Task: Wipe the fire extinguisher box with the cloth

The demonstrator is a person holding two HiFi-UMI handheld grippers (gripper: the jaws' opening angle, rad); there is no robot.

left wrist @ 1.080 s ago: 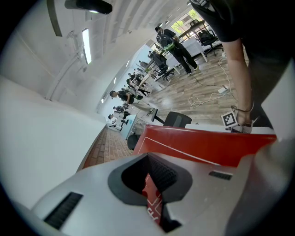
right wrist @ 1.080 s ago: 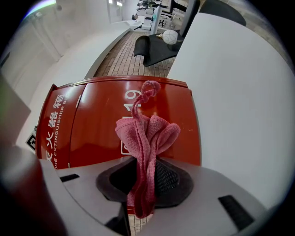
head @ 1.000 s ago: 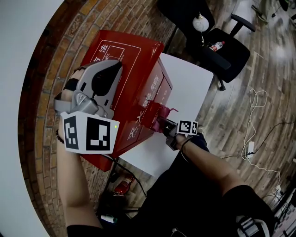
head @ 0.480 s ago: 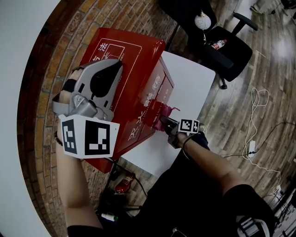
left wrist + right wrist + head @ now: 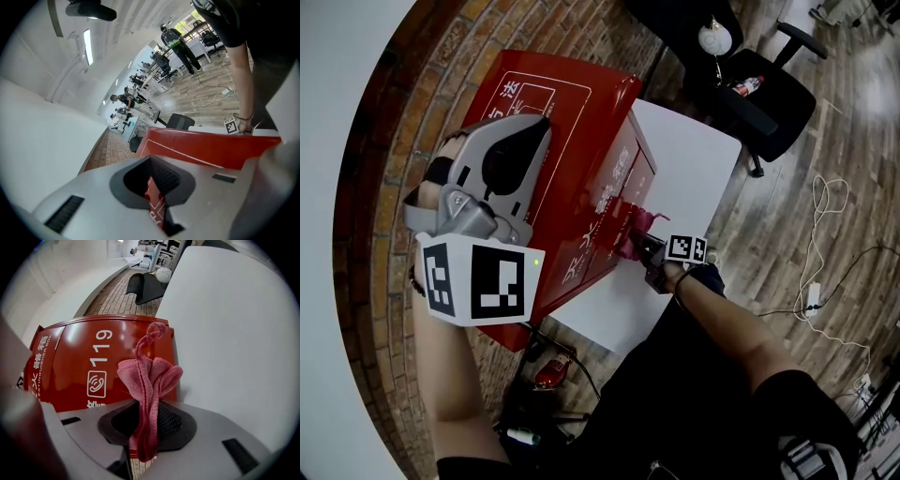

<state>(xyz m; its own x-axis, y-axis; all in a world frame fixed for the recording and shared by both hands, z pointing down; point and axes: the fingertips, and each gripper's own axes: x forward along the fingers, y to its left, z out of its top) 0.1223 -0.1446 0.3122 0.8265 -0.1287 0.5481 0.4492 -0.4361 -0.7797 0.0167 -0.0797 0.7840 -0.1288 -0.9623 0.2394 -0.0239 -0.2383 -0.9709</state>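
Observation:
The red fire extinguisher box (image 5: 581, 122) stands against a brick wall, with white print on its lid and front. My left gripper (image 5: 546, 127) is shut, with nothing between its jaws, and its tips rest on the lid; the left gripper view shows the lid (image 5: 211, 147) just past the closed tips (image 5: 157, 197). My right gripper (image 5: 642, 246) is shut on a bunched pink cloth (image 5: 637, 225). It holds the cloth at the box's front face near its right end. In the right gripper view the cloth (image 5: 147, 380) stands up from the jaws (image 5: 147, 423) in front of the "119" panel (image 5: 84, 366).
A white panel (image 5: 694, 159) lies beside the box on its right. Behind it are a black office chair (image 5: 759, 103) with a bottle (image 5: 741, 90) on its seat. Cables (image 5: 820, 244) trail over the wooden floor. A small red object (image 5: 551, 373) lies below the box.
My right gripper has sunk a little down the box's front with the cloth still in it. The left gripper has stayed on the lid.

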